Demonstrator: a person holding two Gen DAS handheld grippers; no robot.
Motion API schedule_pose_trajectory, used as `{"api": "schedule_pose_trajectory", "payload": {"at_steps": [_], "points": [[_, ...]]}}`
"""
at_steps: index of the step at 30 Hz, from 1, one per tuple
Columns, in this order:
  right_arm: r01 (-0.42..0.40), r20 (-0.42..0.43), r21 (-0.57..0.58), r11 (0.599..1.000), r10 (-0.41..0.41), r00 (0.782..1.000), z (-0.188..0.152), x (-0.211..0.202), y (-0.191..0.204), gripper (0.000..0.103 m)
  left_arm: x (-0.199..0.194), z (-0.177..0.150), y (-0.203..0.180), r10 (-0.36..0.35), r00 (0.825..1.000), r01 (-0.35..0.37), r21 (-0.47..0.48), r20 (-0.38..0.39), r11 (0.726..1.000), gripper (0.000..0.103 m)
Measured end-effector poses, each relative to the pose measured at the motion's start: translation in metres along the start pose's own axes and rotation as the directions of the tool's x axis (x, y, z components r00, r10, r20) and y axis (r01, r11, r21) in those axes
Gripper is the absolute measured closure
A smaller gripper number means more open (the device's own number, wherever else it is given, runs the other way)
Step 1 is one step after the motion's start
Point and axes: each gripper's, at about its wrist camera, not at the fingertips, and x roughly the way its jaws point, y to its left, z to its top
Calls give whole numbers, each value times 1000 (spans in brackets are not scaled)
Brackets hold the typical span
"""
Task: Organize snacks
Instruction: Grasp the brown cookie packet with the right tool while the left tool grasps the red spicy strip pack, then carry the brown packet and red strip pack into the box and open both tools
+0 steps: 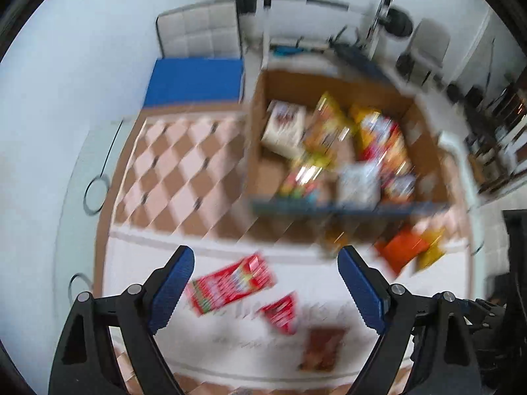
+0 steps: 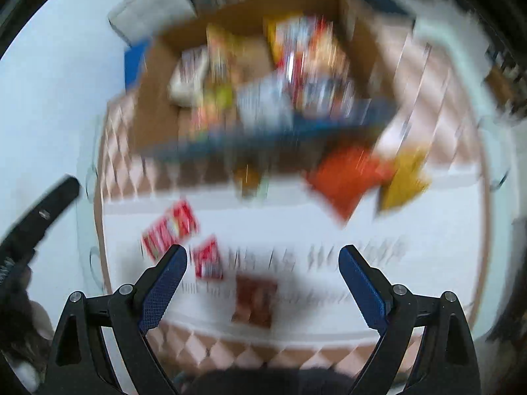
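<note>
While both views are smeared with blur, we can see our left gripper with its blue pads spread wide and nothing between them, and our right gripper likewise spread and empty. Below them on the white cloth lie a large red packet, a smaller red packet and a brown packet. Farther out, an orange packet and a yellow packet lie near the cardboard box, which holds a jumble of snacks.
</note>
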Motion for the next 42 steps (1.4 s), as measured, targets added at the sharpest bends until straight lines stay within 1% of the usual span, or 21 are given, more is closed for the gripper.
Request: {"api": "schedule_pose_trajectory", "payload": {"at_steps": [4, 8, 10, 12, 16, 19, 20, 21, 22, 24, 25, 29, 31, 34, 35, 36, 37, 38, 39, 41, 42], "points": [[-18, -193, 40, 999, 25, 981, -33, 80, 3, 7, 40, -39, 26, 94, 990, -92, 21, -103, 996, 14], [10, -330, 83, 997, 18, 944, -56, 143, 7, 7, 78, -66, 48, 168, 966, -158, 66, -197, 985, 14], [36, -359, 75, 997, -7, 933, -66, 162, 12, 7, 95, -73, 53, 194, 954, -174, 106, -227, 979, 14], [81, -360, 57, 995, -56, 931, -72, 173, 16, 8, 109, -76, 53, 211, 947, -177, 157, -242, 972, 14], [158, -335, 31, 987, -138, 932, -80, 180, 24, 8, 131, -73, 46, 230, 941, -160, 269, -250, 950, 14], [207, -306, -36, 978, -208, 929, -85, 180, 36, 14, 145, -63, 38, 231, 940, -136, 346, -251, 929, 14], [220, -290, -50, 974, -225, 930, -86, 177, 38, 22, 151, -59, 35, 227, 940, -120, 377, -255, 918, 14], [231, -275, -64, 971, -240, 931, -87, 174, 40, 36, 155, -55, 32, 213, 942, -95, 402, -259, 911, 14], [229, -266, -73, 971, -241, 934, -86, 171, 41, 43, 159, -52, 30, 193, 942, -65, 416, -274, 907, 14], [201, -273, -63, 978, -210, 939, -82, 167, 35, 43, 172, -47, 29, 136, 929, 22, 421, -343, 907, 14], [204, -276, -60, 977, -213, 937, -81, 166, 30, 43, 180, -45, 28, 109, 916, 70, 421, -385, 905, 14], [206, -282, -53, 977, -213, 936, -77, 162, 16, 43, 201, -46, 22, 92, 883, 137, 442, -460, 887, 12], [199, -285, -43, 979, -203, 937, -75, 158, 11, 43, 202, -45, 20, 57, 884, 167, 426, -464, 889, 12], [193, -294, -37, 980, -196, 935, -72, 156, 7, 43, 201, -44, 15, 53, 884, 164, 413, -464, 896, 15], [191, -297, -36, 981, -193, 935, -68, 157, 8, 43, 200, -44, 15, 54, 879, 157, 394, -474, 906, 21], [190, -298, -35, 981, -192, 935, -64, 158, 8, 43, 199, -43, 15, 47, 872, 151, 360, -487, 921, 27], [189, -296, -35, 981, -191, 936, -62, 157, 8, 43, 199, -43, 17, 50, 865, 136, 330, -500, 934, 27], [187, -293, -34, 982, -189, 937, -57, 155, 8, 43, 201, -44, 20, 51, 849, 120, 285, -525, 951, 28], [185, -287, -33, 982, -186, 939, -50, 152, 4, 43, 201, -47, 23, 20, 830, 117, 209, -558, 971, 28], [186, -280, -36, 982, -188, 941, -41, 150, 6, 43, 201, -54, 28, -1, 803, 88, 117, -596, 989, 30], [186, -277, -36, 982, -189, 942, -37, 148, 6, 43, 200, -56, 30, -22, 797, 87, 77, -603, 993, 30]]}}
